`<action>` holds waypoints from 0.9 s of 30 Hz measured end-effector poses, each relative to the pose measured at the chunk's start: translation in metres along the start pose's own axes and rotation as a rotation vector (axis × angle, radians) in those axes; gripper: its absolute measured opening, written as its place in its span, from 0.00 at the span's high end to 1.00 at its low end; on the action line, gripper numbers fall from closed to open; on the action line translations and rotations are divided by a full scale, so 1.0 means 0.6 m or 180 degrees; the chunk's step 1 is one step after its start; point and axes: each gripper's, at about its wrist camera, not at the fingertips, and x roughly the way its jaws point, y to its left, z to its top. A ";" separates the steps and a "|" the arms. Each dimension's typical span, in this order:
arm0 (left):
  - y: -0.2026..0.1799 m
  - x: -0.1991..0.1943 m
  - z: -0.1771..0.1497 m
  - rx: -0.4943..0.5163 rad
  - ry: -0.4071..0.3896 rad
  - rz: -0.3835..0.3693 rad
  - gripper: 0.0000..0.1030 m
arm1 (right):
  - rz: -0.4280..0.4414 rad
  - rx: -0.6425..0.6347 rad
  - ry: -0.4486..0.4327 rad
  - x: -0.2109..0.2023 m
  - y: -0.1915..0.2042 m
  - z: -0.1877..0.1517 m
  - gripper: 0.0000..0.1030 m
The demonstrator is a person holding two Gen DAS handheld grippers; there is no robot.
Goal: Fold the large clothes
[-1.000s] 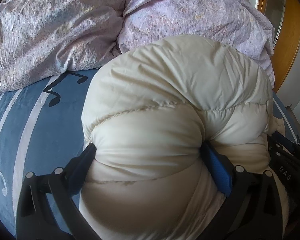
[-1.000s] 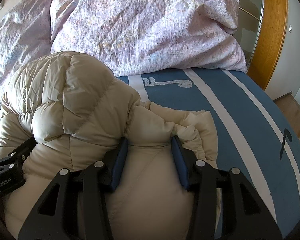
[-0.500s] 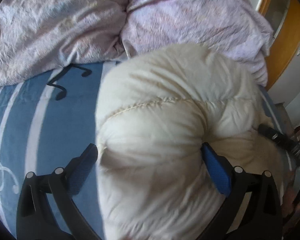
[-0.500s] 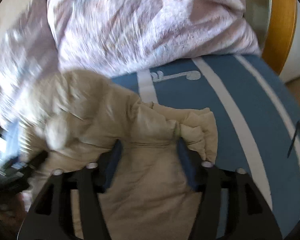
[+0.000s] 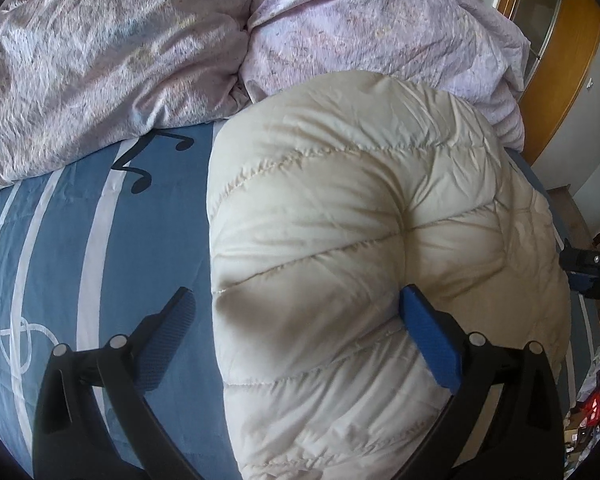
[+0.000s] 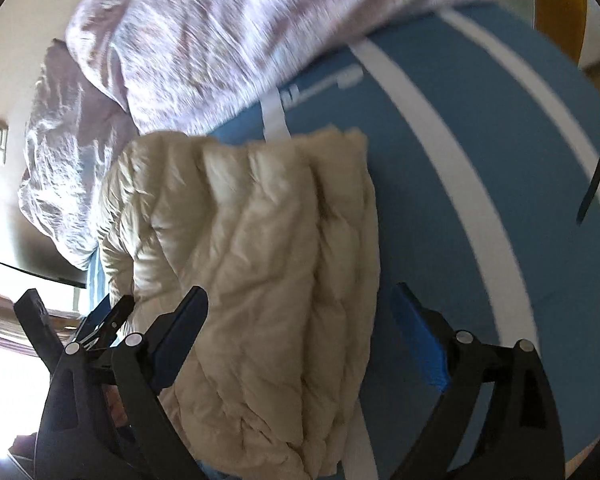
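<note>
Cream puffer jacket [image 5: 340, 240] lay bunched on blue bedsheet [image 5: 80, 240], near edge cropped. Left gripper [image 5: 296, 312] gaped, released. Right gripper [image 6: 300, 312], blurred, had just been opening, jacket loose between.

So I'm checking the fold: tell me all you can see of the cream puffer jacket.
The cream puffer jacket is quilted in stitched, shiny, wrinkled puffy bands. It lies bunched in a rounded mound on the blue striped bedsheet, its far edge against the lilac duvet. The left hand-held gripper stands open around its near end; its right pad looks to touch the fabric.
</note>
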 end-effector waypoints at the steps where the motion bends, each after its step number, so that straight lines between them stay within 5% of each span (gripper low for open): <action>1: 0.000 0.000 -0.001 0.0000 0.0005 -0.0002 0.02 | 0.0032 0.0054 0.0072 0.008 -0.006 -0.002 0.08; 14: 0.028 -0.017 0.004 -0.0174 -0.0017 -0.0168 0.03 | 0.0677 0.0369 0.0344 0.066 -0.019 -0.010 0.03; 21: 0.081 -0.038 0.017 -0.0414 -0.0053 -0.0271 0.03 | 0.0896 0.0315 0.0306 0.080 0.006 0.000 0.59; 27: 0.125 -0.038 0.008 -0.0710 0.0067 -0.0628 0.04 | 0.0858 0.0206 0.0150 0.078 0.033 0.006 0.73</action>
